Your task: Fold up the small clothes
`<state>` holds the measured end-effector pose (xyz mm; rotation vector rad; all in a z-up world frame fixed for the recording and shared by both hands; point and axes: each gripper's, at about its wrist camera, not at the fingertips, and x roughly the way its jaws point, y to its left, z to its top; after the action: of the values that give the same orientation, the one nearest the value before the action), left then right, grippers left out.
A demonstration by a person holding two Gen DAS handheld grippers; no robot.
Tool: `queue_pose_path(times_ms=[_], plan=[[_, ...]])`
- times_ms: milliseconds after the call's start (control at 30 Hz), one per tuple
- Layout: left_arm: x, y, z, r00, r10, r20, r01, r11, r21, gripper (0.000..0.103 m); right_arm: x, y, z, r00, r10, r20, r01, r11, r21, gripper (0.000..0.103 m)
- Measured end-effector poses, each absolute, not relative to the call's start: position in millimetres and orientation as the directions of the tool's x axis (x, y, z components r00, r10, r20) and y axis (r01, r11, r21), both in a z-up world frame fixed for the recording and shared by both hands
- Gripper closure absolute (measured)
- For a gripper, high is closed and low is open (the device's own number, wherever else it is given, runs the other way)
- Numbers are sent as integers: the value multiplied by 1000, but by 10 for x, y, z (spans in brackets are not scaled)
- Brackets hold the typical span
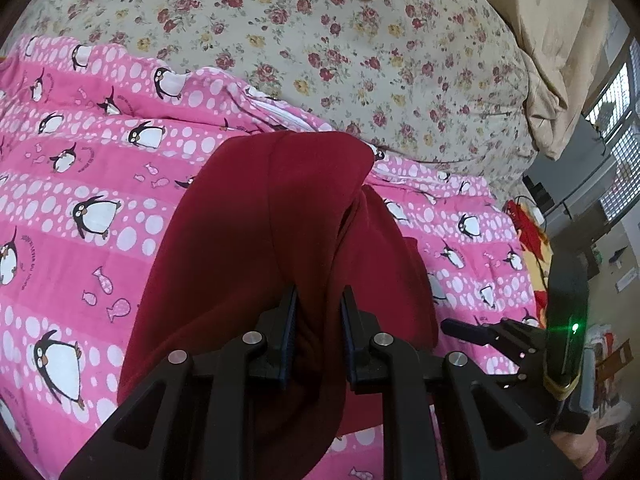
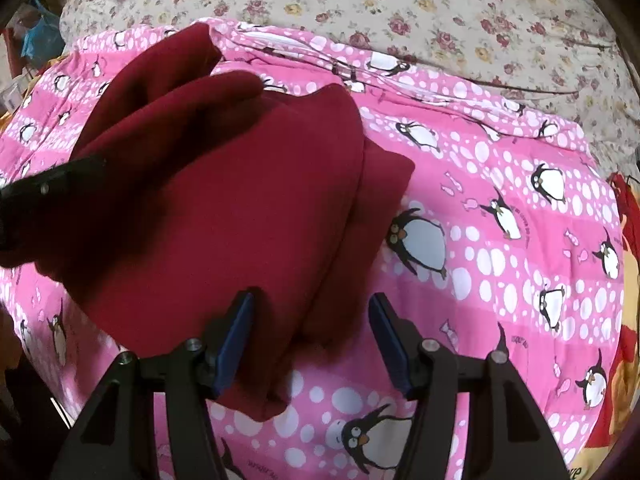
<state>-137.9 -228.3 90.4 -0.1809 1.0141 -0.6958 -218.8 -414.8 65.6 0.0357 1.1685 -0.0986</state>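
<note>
Left gripper (image 1: 319, 300): clamped on a bunched ridge of the dark red fleece garment (image 1: 256, 240); cloth fills the gap between its blue pads and drapes from them, so part of the garment hangs off this gripper instead of lying flat.

Garment: a soft, thick, dark red piece, already doubled into overlapping layers, lying on the pink quilt printed with penguins and white dots (image 1: 80, 184) that covers the bed. In the right wrist view its layered edge (image 2: 360, 184) runs down the middle, and its near corner lies just below and between the right gripper's fingers.

Right gripper (image 2: 311, 312): jaws apart, pointing steeply down over the garment's near right edge; the left blue pad (image 2: 236, 340) sits against the cloth, the right pad is clear of it, over bare quilt. Nothing is pinched here.

Surroundings: a cream sheet with red and yellow roses (image 1: 360, 40) beyond the quilt.

Step in hand: mid-fold, it seems; one side lifted, the other hand lining up.

Next move: probably the right gripper must close on the near edge, catching all layers, so both can carry the fold over evenly.

Risk: thick fleece may slip or only the top layer may be caught.
</note>
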Motion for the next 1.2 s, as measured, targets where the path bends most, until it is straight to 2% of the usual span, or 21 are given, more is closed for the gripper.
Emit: queue_pose_path(times_ms=[100,233,400,567,800,933,1100,1200], plan=[[-1391,-2243,949,335,-620,-709,451,767,-457,103,-2222,-4101,689,394,-20,-919,61,998,4,41],[-1386,-2197,976,331,-631,-702,446,760,-473,103,-2352,-4113,782,445,128,-886,46,985,166,40],[-1404,-2214,956,316,-636,-704,444,755,-482,103,-2606,-4309,738,544,245,-803,136,918,372,40],[-1420,-2273,908,316,-623,-716,445,763,-468,103,-2839,-4600,639,599,257,-759,246,843,479,35],[-1448,-2426,770,222,-651,-726,459,726,-511,103,-2938,-4677,541,606,273,-747,263,818,512,35],[-1523,-2502,758,211,-642,-737,477,726,-496,103,-2921,-4709,520,614,270,-742,272,810,520,35],[-1644,-2368,1040,115,-749,-652,530,602,-598,103,-3057,-4825,469,614,243,-751,301,807,508,35],[-1749,-2170,1212,210,-707,-675,556,654,-513,89,-3095,-4875,431,616,251,-747,315,791,525,35]])
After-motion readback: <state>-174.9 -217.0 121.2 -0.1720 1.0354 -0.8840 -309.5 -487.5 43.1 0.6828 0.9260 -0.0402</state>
